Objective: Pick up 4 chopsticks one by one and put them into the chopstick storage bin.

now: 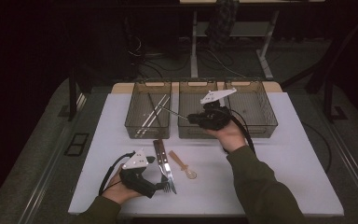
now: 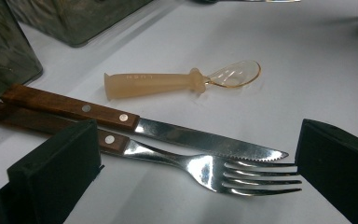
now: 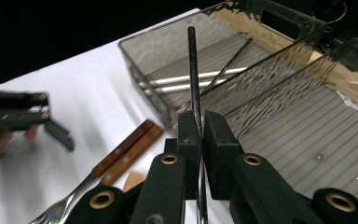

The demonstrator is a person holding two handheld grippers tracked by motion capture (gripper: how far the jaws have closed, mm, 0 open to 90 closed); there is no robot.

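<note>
Right gripper (image 3: 200, 135): jaws clamped on a thin dark chopstick (image 3: 192, 70), held in the air above the near wall of the middle bin (image 1: 196, 132). In the high view the right gripper (image 1: 189, 117) sits over that bin's near half, chopstick (image 1: 170, 112) sticking out toward the left bin (image 1: 147, 132), tip about over the gap between the two bins. In the right gripper view the stick runs up from the jaws, tip over the left bin (image 3: 140, 58).

Left bin holds several more sticks (image 1: 151, 114), light and dark, lying lengthwise on the bottom. Right bin (image 1: 260, 128) sits just beside the middle bin, all three in a row at the far side of the desk (image 1: 279, 177).

Left gripper (image 2: 196, 163): jaws wide apart, holding nothing, low over the desk near the front edge, well apart from the middle bin. The fork (image 2: 200, 170) lies between the jaws, tines toward the right jaw; can't tell if the jaws touch it. Knife (image 2: 121, 119) lies touching alongside the fork, both wooden-handled, handles pointing toward the bins. Spoon (image 2: 177, 80), pale handle and clear bowl, lies near the knife on its far side, apart from it. In the high view the left gripper (image 1: 161, 185) is at the fork (image 1: 168, 185) tines, knife (image 1: 163, 161) and spoon (image 1: 182, 164) in front of the middle bin.
</note>
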